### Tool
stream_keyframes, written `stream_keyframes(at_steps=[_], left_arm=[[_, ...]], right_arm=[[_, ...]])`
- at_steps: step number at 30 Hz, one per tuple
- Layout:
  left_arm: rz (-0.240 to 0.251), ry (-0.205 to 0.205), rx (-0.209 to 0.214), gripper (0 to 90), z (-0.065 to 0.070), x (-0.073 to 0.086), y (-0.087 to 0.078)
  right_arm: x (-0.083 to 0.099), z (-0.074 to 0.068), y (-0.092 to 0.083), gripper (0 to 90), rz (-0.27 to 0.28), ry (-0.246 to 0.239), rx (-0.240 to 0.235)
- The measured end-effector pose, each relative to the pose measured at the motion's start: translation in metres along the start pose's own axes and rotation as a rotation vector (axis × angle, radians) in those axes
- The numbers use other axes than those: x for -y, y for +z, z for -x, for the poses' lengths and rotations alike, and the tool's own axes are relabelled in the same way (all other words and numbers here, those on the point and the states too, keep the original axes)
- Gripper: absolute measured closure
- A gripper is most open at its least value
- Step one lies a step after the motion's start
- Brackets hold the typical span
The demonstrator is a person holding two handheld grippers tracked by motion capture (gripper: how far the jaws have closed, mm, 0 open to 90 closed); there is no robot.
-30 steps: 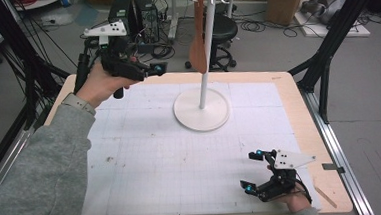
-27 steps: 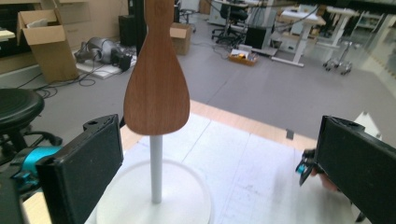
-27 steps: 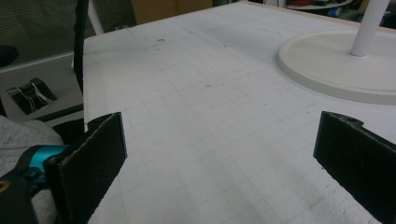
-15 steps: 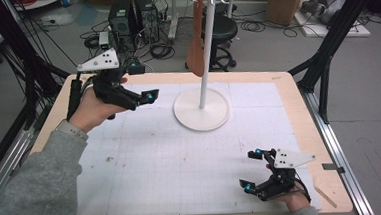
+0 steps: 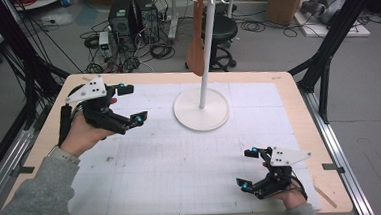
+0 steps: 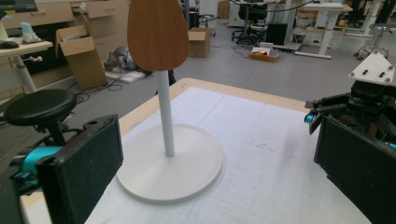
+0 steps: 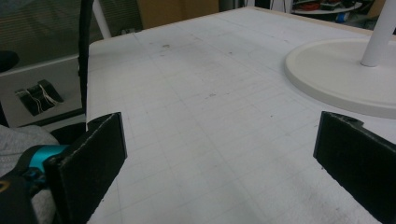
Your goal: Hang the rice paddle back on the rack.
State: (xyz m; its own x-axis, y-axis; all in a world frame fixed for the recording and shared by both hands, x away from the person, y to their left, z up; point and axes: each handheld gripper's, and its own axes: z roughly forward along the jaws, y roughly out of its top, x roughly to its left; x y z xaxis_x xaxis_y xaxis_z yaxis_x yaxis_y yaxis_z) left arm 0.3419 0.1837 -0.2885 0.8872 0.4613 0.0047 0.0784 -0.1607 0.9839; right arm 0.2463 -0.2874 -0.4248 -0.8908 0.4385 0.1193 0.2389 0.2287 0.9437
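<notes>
Beyond the bench (image 5: 300, 131), a black stool (image 5: 219, 28) stands on the grey floor, computer towers (image 5: 133, 18) amid tangled cables, cardboard boxes (image 6: 79, 56) further back.

Light: even, bright, from overhead; no hard glare on the table (image 5: 193, 177).
Shadows: soft and faint under the stand (image 5: 201, 109) base and the grippers.
Focus: near jaws in both gripper views blurred; far room soft.
Sharpness: high view slightly grainy.
Distortion: mild bending of the table edges.
</notes>
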Motion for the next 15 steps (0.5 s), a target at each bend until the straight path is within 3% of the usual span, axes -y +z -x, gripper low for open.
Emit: stream_keyframes(at_steps=[7,15], left_arm=[[0.03,-0.031,-0.019,1.7,0.009,0.033,-0.011],[0.05,-0.027,-0.078,1.7,0.018,0.065,-0.032]], right_arm=[[-0.001,0.002,-0.001,1.2,0.015,0.003,0.004],[-0.001,0.002,0.0,1.2,0.009,0.007,0.002]])
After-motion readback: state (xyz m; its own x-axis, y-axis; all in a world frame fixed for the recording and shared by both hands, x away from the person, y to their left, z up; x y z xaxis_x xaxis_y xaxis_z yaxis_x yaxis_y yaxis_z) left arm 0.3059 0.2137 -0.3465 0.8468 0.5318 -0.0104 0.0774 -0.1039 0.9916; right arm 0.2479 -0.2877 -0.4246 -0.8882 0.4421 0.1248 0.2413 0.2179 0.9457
